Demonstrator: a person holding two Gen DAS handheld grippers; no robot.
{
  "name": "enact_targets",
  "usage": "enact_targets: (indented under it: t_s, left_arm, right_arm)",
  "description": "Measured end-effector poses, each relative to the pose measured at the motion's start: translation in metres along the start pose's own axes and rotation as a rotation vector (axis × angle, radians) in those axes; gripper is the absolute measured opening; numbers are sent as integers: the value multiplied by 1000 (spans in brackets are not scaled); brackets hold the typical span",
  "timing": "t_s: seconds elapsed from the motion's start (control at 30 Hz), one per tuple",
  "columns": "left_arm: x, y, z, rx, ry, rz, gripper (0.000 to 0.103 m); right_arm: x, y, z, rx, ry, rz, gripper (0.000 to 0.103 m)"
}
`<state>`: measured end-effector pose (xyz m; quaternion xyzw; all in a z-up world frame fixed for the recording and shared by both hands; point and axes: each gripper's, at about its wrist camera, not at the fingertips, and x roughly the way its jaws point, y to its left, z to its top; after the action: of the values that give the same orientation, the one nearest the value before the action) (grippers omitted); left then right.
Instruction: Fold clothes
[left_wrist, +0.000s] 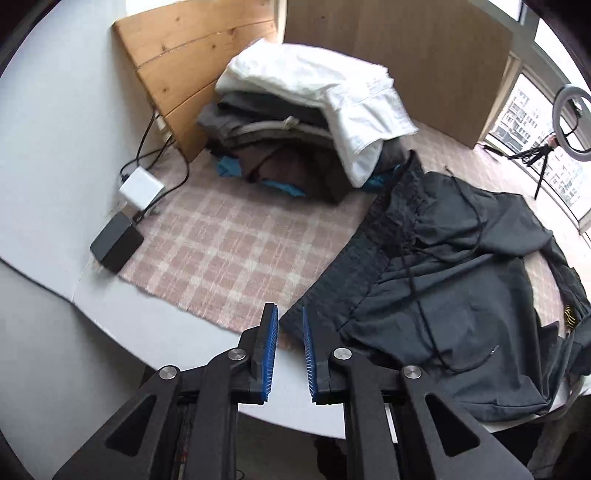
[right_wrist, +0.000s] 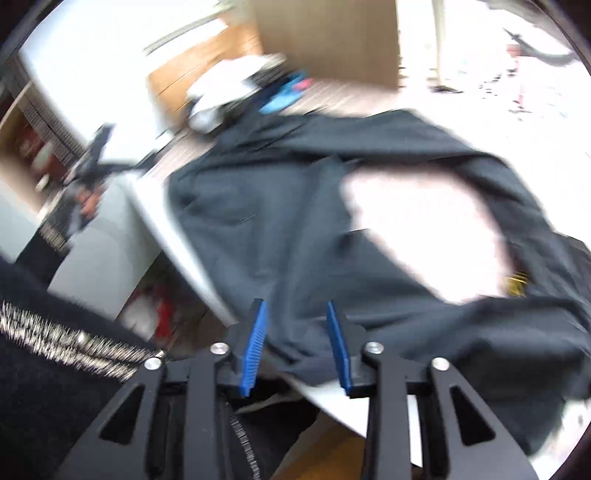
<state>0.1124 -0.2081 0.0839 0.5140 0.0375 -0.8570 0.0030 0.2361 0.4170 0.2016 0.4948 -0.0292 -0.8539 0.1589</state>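
Observation:
A black garment with a drawstring (left_wrist: 443, 277) lies crumpled on the plaid mat (left_wrist: 221, 240), and its near hem hangs over the table edge. My left gripper (left_wrist: 290, 325) hovers above the garment's waistband corner, its blue pads a narrow gap apart with nothing between them. In the blurred right wrist view, my right gripper (right_wrist: 295, 308) stands open over the near edge of the black garment (right_wrist: 295, 203), and the cloth lies below the pads, not pinched. A hand holds the left gripper (right_wrist: 92, 166) far to the left in that view.
A stack of folded clothes (left_wrist: 295, 110) topped by a white piece stands at the back against a wooden board (left_wrist: 184, 55) and cardboard (left_wrist: 399, 55). A white charger (left_wrist: 140, 186) and a black box (left_wrist: 116, 242) with cables sit at the mat's left. A ring light (left_wrist: 572, 122) stands by the window.

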Motion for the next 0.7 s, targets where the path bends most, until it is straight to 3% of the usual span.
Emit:
enact_targets:
  t_s: [0.13, 0.2, 0.33, 0.43, 0.5, 0.6, 0.7]
  left_arm:
    - [-16, -50, 34, 95, -65, -103, 12]
    - [-23, -85, 52, 154, -92, -148, 12]
    - [-32, -169, 83, 274, -166, -176, 13]
    - [-28, -225, 101, 304, -181, -220, 13]
    - [-19, -260, 110, 320, -175, -240, 14]
    - [4, -305, 118, 332, -98, -339, 15]
    - [27, -351, 109, 394, -66, -346, 17]
  right_arm:
    - [-51, -82, -11, 247, -115, -317, 36]
    - [-64, -127, -13, 355, -119, -415, 37]
    - [-60, -192, -7, 409, -111, -379, 37]
    - [-31, -222, 14, 407, -87, -309, 37]
    - [0, -237, 32, 378, -49, -268, 37]
    - [40, -251, 50, 309, 49, -191, 37]
    - [81, -251, 59, 222, 160, -171, 37]
